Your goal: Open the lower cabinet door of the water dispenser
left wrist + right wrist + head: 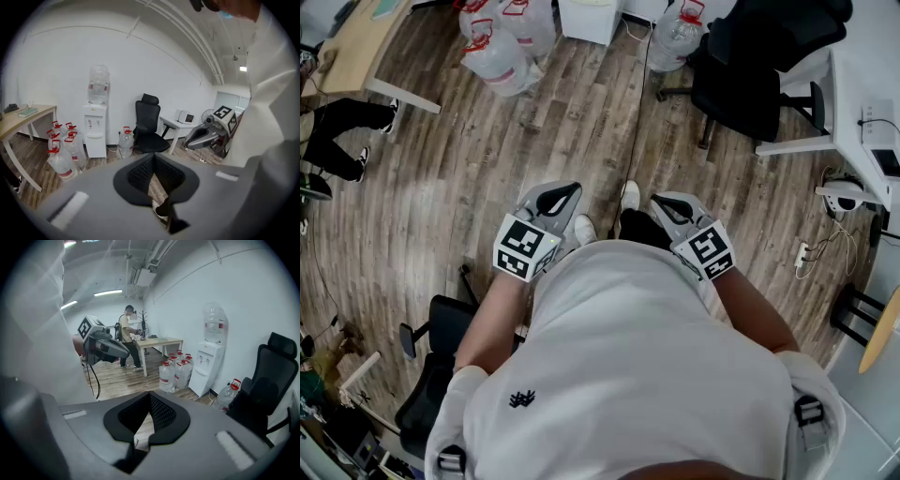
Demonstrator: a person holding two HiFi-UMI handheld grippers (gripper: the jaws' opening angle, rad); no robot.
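Well short of the white floor-standing water dispenser (95,129), the grey left gripper (152,157) and grey right gripper (149,394) hung empty.
Each gripper's fingers were pressed together on nothing. The dispenser's lower cabinet door (96,148) looked closed, far across the wood-plank floor (487,159) against the wall, between clear red-capped water jugs (62,152) on the left and a black office chair (148,125) on the right.
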